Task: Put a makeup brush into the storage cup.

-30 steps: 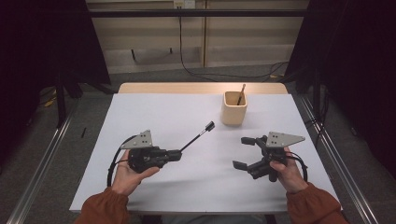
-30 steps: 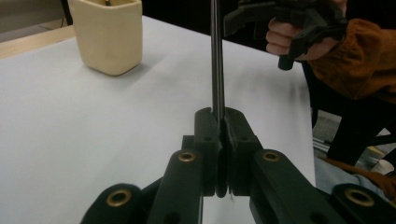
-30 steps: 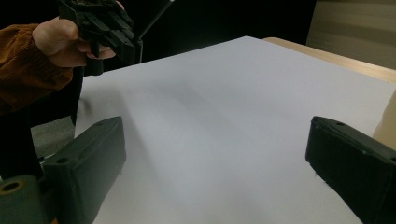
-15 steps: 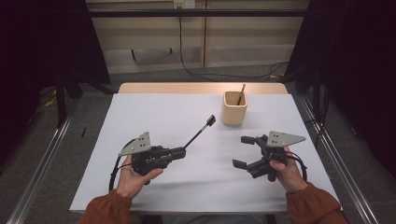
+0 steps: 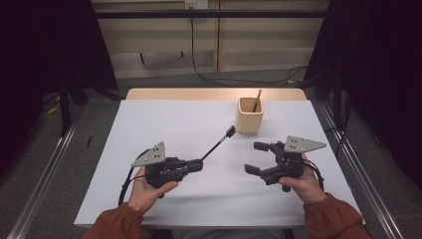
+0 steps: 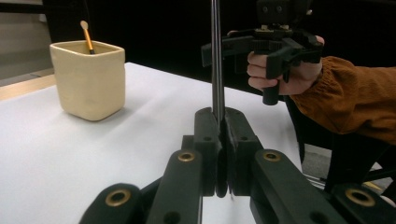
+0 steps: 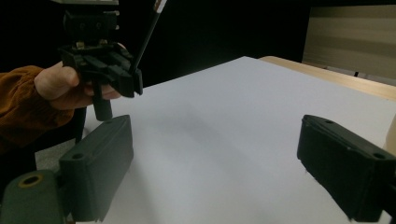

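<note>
The left hand-held gripper [image 6: 223,154] clamps a thin dark stick [image 6: 215,56] beside a cream cup [image 6: 88,79].

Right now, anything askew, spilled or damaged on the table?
Nothing stands out. The cup stands upright with one brush inside. The left claw is shut on a second brush, the right claw is open, and the sheet looks clean.

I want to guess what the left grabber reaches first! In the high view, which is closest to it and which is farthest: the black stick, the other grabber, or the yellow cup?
1. The black stick: clamped in the left gripper, pointing up and right.
2. The right gripper: across the white table, to the right.
3. The yellow cup: farthest, toward the back right.
</note>
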`<state>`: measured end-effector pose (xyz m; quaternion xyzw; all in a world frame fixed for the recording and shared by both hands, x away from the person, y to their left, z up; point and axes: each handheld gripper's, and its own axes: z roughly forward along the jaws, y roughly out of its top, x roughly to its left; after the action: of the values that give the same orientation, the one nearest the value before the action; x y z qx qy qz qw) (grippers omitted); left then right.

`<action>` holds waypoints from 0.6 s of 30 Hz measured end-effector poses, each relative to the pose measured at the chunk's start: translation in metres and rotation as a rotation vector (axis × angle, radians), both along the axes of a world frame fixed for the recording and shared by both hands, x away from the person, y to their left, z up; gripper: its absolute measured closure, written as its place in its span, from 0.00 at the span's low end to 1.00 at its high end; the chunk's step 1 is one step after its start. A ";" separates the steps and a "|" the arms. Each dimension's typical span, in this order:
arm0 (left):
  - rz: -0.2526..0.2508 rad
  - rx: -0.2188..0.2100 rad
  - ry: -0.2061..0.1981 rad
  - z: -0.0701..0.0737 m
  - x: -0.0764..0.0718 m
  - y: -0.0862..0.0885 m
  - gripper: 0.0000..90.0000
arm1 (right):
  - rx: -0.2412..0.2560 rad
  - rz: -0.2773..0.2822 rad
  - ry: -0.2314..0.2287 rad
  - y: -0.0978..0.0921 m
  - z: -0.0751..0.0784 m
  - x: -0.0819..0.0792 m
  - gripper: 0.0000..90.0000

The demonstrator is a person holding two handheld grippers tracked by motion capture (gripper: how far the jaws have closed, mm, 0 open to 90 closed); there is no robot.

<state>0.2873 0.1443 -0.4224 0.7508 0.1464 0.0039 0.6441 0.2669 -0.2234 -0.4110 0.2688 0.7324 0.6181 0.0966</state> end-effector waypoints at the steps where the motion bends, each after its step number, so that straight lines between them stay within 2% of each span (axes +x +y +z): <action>1: -0.002 0.000 0.000 0.000 0.000 -0.001 0.94 | 0.005 0.006 0.000 0.002 0.002 0.000 0.14; 10: -0.019 -0.001 0.003 0.000 0.000 -0.010 0.94 | 0.030 0.060 0.006 0.021 0.013 0.002 0.15; 14: -0.019 0.002 0.003 0.000 0.000 -0.013 0.94 | 0.071 0.079 0.019 0.026 0.017 0.004 0.16; 18: -0.026 0.007 0.001 0.000 0.000 -0.016 0.94 | 0.067 0.088 0.007 0.031 0.022 0.007 0.21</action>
<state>0.2877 0.1280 -0.4228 0.7549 0.1367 -0.0043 0.6414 0.2737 -0.1920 -0.3890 0.2415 0.7226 0.6451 0.0577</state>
